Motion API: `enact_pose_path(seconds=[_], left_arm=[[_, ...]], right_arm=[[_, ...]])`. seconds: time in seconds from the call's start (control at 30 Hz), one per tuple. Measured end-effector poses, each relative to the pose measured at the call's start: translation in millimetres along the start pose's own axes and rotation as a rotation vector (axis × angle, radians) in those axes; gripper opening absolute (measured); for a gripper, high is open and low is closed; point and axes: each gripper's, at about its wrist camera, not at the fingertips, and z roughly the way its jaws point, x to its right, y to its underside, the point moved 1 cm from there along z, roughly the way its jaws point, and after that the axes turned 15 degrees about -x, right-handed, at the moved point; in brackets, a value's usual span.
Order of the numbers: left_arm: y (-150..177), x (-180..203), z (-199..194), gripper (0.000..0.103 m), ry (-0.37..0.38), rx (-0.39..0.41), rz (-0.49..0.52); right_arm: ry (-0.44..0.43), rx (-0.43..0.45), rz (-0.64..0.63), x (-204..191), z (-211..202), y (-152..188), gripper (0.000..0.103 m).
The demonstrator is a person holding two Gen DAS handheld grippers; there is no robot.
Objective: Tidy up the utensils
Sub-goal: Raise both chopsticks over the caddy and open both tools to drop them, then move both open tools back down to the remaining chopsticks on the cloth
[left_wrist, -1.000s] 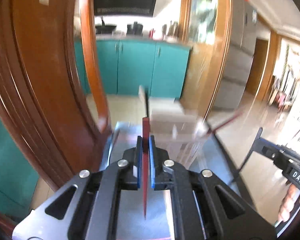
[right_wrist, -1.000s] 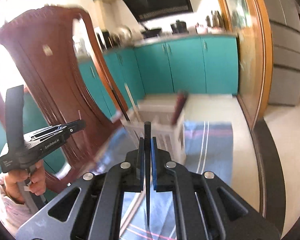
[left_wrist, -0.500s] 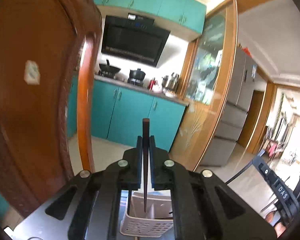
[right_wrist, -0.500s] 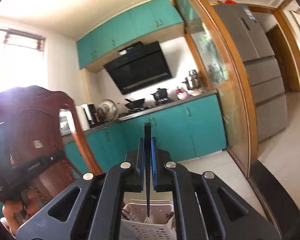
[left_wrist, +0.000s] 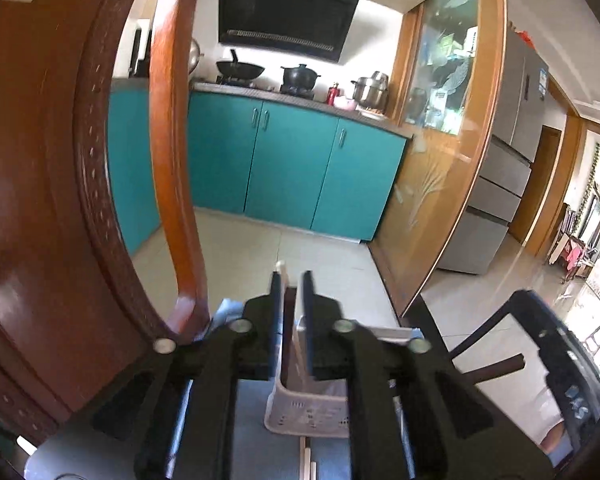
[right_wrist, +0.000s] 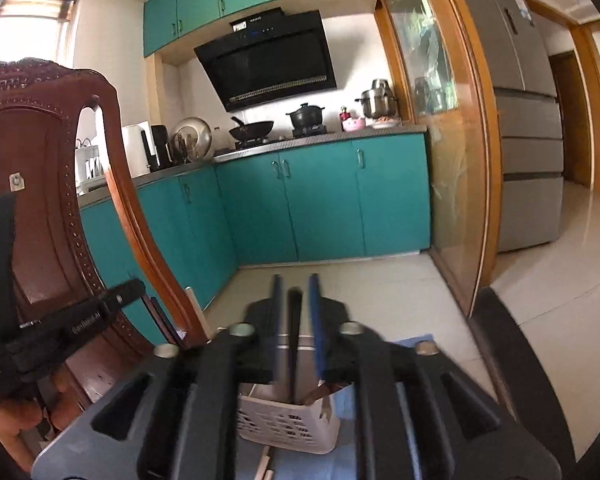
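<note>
A white perforated utensil basket (left_wrist: 306,414) stands on a blue cloth just below both grippers; it also shows in the right wrist view (right_wrist: 288,420). My left gripper (left_wrist: 292,280) is open, and a dark red chopstick (left_wrist: 287,344) stands in the basket between its fingers beside a pale chopstick (left_wrist: 281,270). My right gripper (right_wrist: 296,284) is open, and a black chopstick (right_wrist: 294,344) stands in the basket between its fingers. Brown utensil handles (right_wrist: 320,394) lean inside the basket. The left gripper's body (right_wrist: 60,328) shows at the left of the right wrist view.
A carved wooden chair back (left_wrist: 60,200) stands close on the left, also in the right wrist view (right_wrist: 40,200). Pale chopsticks (left_wrist: 308,460) lie on the blue cloth (right_wrist: 340,460) in front of the basket. Teal kitchen cabinets (right_wrist: 320,204) stand behind.
Both grippers have opened and let go of their chopsticks, which now stand in the basket. Both views have dropped a little toward the basket.
</note>
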Motion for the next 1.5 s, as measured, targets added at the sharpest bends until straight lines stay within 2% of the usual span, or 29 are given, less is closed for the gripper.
enact_pose_path(seconds=[0.03,0.07,0.13,0.27,0.4,0.47,0.53,0.57,0.63,0.67,0.73,0.77,0.8,0.83,0.9,0.97,1.03,1.2,1.33,1.4,1.47,1.5], left_arm=[[-1.2,-0.8,2.4,0.028,-0.001,-0.006,-0.002],[0.2,-2.5,1.1,0.030,0.000,-0.010,-0.007],[2.5,-6.5,-7.9,0.033,0.014,-0.005,-0.010],[18.2,-11.1,-37.3,0.051,0.003,0.069,0.019],[51.0,-16.7,-50.3,0.052,-0.080,0.119,0.084],[71.6,-22.9,-45.5,0.052,-0.145,0.087,0.140],[90.7,-33.6,-43.0,0.052,-0.197,0.060,0.150],[97.0,-37.4,-43.1,0.052,-0.202,0.048,0.148],[107.9,-45.5,-42.6,0.052,-0.196,0.025,0.144],[111.0,-47.7,-42.5,0.052,-0.184,0.017,0.145],[113.5,-48.1,-43.8,0.052,-0.161,0.017,0.154],[114.6,-48.1,-44.3,0.052,-0.156,0.021,0.156],[114.4,-47.3,-44.9,0.052,-0.151,0.024,0.158],[115.0,-46.6,-46.0,0.052,-0.141,0.026,0.161],[109.8,-43.7,-45.6,0.052,-0.136,0.030,0.165],[108.6,-44.3,-49.5,0.052,-0.136,0.041,0.160],[106.7,-48.9,-53.3,0.052,-0.127,0.052,0.148],[107.3,-63.8,-58.4,0.052,-0.110,0.056,0.101],[107.3,-71.0,-55.4,0.053,-0.102,0.031,0.079],[106.8,-73.4,-51.6,0.053,-0.113,0.014,0.072],[107.3,-73.5,-50.2,0.053,-0.107,0.004,0.064],[107.2,-74.0,-49.9,0.053,-0.099,-0.001,0.060]], right_arm=[[-0.003,0.010,0.002,0.0,-4.8,1.3,0.039],[-0.005,0.016,0.006,0.8,-9.4,2.1,0.045],[-0.020,0.037,0.016,2.7,-26.1,1.6,0.045],[-0.082,0.131,-0.005,-0.4,-78.8,2.7,0.050],[-0.114,0.172,-0.069,-8.3,-115.2,17.0,0.050],[-0.148,0.156,-0.051,-7.3,-118.6,28.9,0.050],[-0.184,0.126,-0.033,-4.6,-113.4,42.4,0.050],[-0.190,0.111,-0.025,-1.5,-106.4,56.7,0.050],[-0.148,0.090,-0.026,3.4,-91.4,84.6,0.050],[-0.078,0.031,-0.024,5.5,-72.5,103.9,0.050],[0.012,-0.181,-0.014,8.8,-22.8,135.0,0.050],[0.017,-0.254,0.005,10.7,-5.6,144.0,0.050],[0.007,-0.407,0.046,13.8,27.2,160.6,0.050],[-0.008,-0.518,0.062,13.3,50.1,171.0,0.050],[-0.043,-0.635,0.072,8.3,79.0,185.2,0.050],[-0.045,-0.681,0.057,-0.3,92.9,191.4,0.053],[-0.033,-0.684,0.013,-14.6,99.4,192.9,0.064],[-0.036,-0.702,-0.061,-42.0,111.6,197.9,0.069],[0.044,-0.691,-0.160,-63.9,120.3,202.0,0.070],[0.065,-0.681,-0.182,-68.2,123.4,201.2,0.060],[0.083,-0.674,-0.176,-65.6,123.7,198.6,0.034],[0.083,-0.674,-0.164,-62.6,124.7,197.9,0.030]])
